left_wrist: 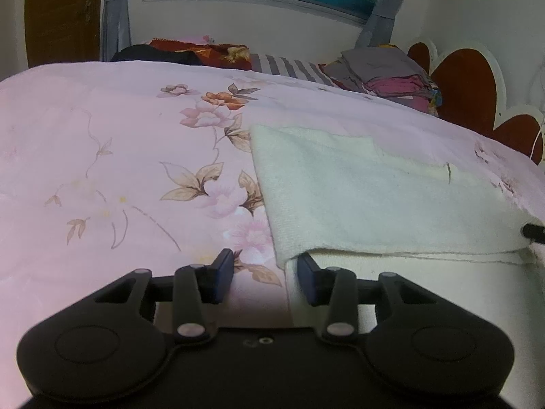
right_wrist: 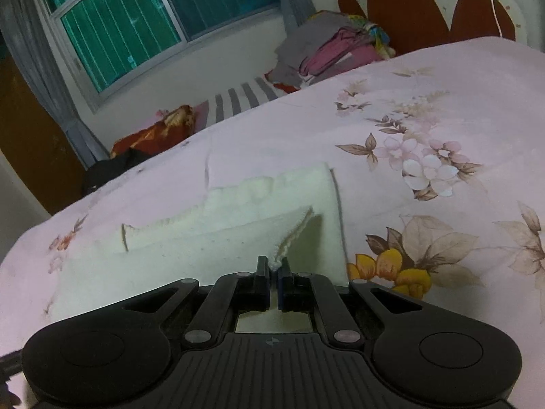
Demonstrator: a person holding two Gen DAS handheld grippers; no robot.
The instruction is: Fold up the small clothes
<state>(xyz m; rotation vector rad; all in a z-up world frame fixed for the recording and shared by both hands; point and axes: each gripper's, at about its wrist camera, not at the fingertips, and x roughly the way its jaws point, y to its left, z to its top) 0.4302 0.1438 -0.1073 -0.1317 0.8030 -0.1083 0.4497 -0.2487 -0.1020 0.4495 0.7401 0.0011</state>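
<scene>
A small cream-white cloth (left_wrist: 374,197) lies on the pink flowered bed cover (left_wrist: 102,136), partly folded, with a top layer over a lower one. My left gripper (left_wrist: 265,259) is open at the cloth's near left corner. That corner's edge lies between the jaws, closer to the right finger (left_wrist: 306,272), and the pads do not press on it. In the right wrist view the same white cloth (right_wrist: 238,238) has its near right corner lifted into a peak. My right gripper (right_wrist: 273,266) is shut on that stitched corner just above the bed cover (right_wrist: 442,102).
A pile of grey and pink clothes (left_wrist: 385,75) (right_wrist: 327,51) sits at the far side by the red and white headboard (left_wrist: 466,78) (right_wrist: 408,6). A red patterned pillow (left_wrist: 204,49) (right_wrist: 160,133) and a dark item (left_wrist: 143,52) lie under the window.
</scene>
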